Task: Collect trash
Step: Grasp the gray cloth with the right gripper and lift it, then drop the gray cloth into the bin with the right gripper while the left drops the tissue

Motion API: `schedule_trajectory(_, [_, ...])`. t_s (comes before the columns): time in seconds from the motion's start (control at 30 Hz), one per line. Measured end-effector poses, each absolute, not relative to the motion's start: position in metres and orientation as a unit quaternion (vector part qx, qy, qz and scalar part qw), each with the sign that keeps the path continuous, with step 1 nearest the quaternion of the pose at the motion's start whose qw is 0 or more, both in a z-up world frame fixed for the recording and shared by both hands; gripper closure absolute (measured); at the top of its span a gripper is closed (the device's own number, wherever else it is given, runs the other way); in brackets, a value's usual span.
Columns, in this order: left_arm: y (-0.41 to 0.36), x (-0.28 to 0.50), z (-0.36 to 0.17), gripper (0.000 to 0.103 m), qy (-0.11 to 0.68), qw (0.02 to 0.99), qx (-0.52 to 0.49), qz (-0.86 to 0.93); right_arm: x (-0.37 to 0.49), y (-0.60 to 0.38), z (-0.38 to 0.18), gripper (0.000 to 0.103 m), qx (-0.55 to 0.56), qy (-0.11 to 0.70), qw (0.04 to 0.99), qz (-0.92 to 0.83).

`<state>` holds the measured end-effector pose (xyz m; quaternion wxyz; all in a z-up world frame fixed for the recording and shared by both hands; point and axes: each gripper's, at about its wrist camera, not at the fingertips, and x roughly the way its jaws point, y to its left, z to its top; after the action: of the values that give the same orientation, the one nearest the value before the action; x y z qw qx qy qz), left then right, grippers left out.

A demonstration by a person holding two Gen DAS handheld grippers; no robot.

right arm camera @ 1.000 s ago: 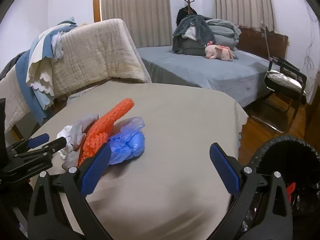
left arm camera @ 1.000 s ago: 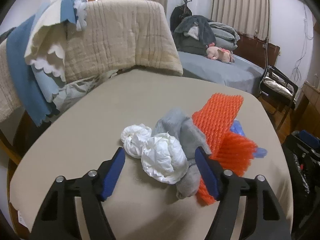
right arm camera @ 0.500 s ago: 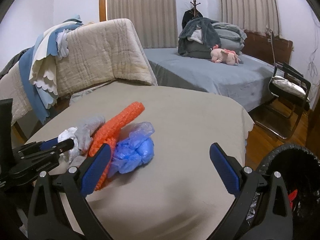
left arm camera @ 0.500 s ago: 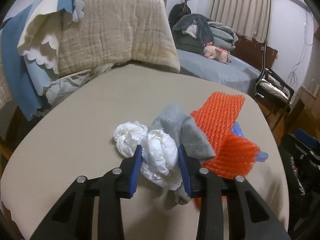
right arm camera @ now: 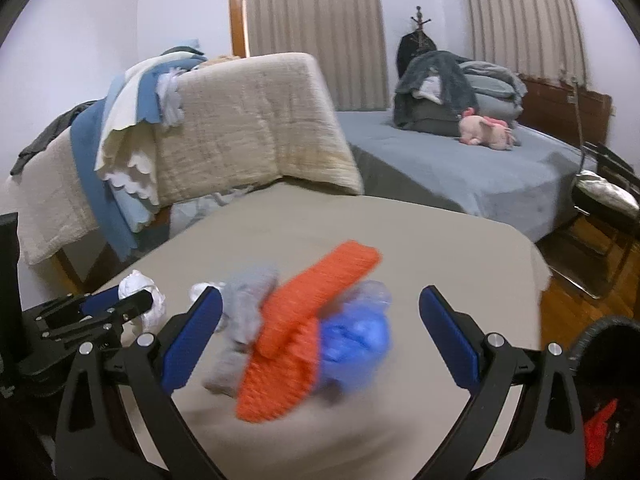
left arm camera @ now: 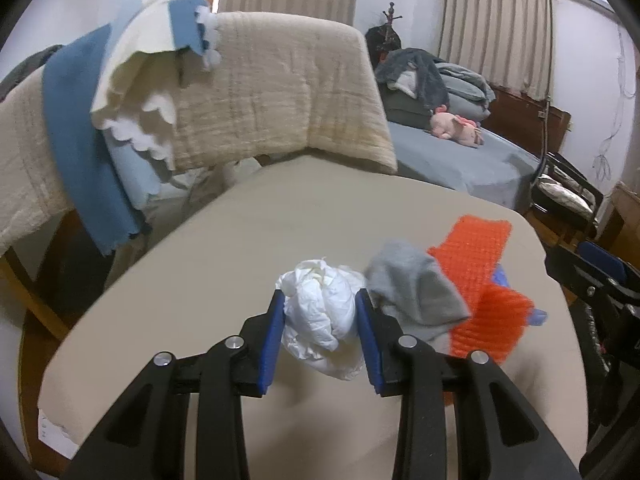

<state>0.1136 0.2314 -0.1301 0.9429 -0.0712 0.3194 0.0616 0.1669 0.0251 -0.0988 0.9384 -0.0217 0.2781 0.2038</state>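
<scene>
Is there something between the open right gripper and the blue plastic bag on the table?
Partly. The orange foam net lies over the left side of the blue plastic bag, in front of the right gripper. The bag's right side is bare, and no other thing stands between.

Left tool (left arm camera: 320,330) clamped, right tool (right arm camera: 320,336) agape

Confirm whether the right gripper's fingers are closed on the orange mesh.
No: the right gripper stands wide open, with the orange mesh lying untouched between its fingers.

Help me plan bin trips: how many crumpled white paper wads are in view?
2. One paper wad is clamped between the left gripper's fingers; the other wad lies on the table beside the grey cloth. More may hide underneath.
</scene>
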Motion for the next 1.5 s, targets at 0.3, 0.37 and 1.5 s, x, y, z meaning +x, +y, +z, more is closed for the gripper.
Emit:
schedule_trajectory(0.3, [0.262,0.109,-0.135,0.068,0.320,0.940,-0.082,0.084,0.179,0.079,-0.112,0.011,-0.042,0.287,0.926,0.240])
schedule_trajectory(0.37, [0.265,0.109,-0.136,0.068,0.319,0.940,-0.081,0.086,0.183,0.087,-0.118,0.015,-0.046,0.294,0.924,0.241])
schedule_trajectory(1.5, [0.259,0.107,-0.121,0.068,0.303,0.946,-0.086,0.077,0.181,0.095,-0.108,0.092,-0.051,0.311,0.894,0.320])
